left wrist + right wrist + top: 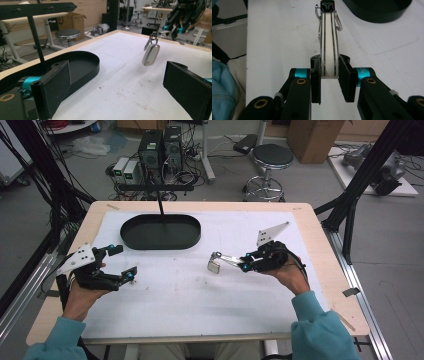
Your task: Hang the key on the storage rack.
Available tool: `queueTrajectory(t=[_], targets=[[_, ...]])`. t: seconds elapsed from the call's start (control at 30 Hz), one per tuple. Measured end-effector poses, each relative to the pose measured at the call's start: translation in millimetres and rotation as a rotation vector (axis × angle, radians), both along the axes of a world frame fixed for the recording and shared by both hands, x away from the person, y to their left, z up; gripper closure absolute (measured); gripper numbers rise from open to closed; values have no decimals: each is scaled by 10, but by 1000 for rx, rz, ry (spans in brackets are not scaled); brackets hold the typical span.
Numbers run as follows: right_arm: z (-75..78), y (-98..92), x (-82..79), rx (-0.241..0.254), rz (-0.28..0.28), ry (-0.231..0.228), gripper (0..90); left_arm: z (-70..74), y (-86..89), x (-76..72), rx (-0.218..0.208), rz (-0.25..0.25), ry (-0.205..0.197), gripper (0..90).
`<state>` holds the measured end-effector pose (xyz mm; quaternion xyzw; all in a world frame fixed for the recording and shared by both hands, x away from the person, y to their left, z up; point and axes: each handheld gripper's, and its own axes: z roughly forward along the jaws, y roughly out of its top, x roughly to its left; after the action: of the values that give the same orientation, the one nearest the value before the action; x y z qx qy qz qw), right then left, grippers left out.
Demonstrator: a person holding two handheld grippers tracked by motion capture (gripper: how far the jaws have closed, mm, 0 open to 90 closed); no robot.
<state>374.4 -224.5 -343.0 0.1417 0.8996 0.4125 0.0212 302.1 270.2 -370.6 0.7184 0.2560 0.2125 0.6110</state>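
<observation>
The right gripper (243,262) grasps a white key fob (328,45) between its jaws, pointing toward nine o'clock above the table (310,245). The fob's black emblem (327,6) is unreadable. The left gripper (122,262) is released, holding nothing.

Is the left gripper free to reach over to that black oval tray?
Probably yes. The left gripper is open with nothing between its jaws, and bare white mat lies between it and the black tray. The right gripper is well aside.

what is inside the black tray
Nothing shows inside the tray; its bare dark floor is visible in the high view. In the left gripper view, the near wall and a jaw hide part of the floor.
</observation>
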Motion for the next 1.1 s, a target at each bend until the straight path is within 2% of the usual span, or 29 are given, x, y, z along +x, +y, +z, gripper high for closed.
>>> queueTrajectory(t=[0.27, 0.3, 0.47, 0.6, 0.7, 0.97, 1.1], targets=[[107, 177, 45, 15, 50, -9, 746, 159, -96, 111, 30, -86, -11, 62], [120, 198, 55, 18, 61, -14, 746, 205, -135, 139, 49, -116, -16, 53], [184, 302, 75, 28, 95, -21, 746, 294, -224, 204, 72, -163, -30, 53], [223, 382, 80, 14, 110, -26, 746, 386, -336, 279, 119, -202, -20, 53], [246, 435, 83, 15, 130, -24, 746, 456, -415, 324, 148, -224, -27, 53], [272, 547, 82, 10, 163, -23, 747, 565, -586, 428, 205, -296, 4, 53], [261, 566, 86, 7, 173, -12, 746, 647, -692, 496, 240, -361, 22, 51]])
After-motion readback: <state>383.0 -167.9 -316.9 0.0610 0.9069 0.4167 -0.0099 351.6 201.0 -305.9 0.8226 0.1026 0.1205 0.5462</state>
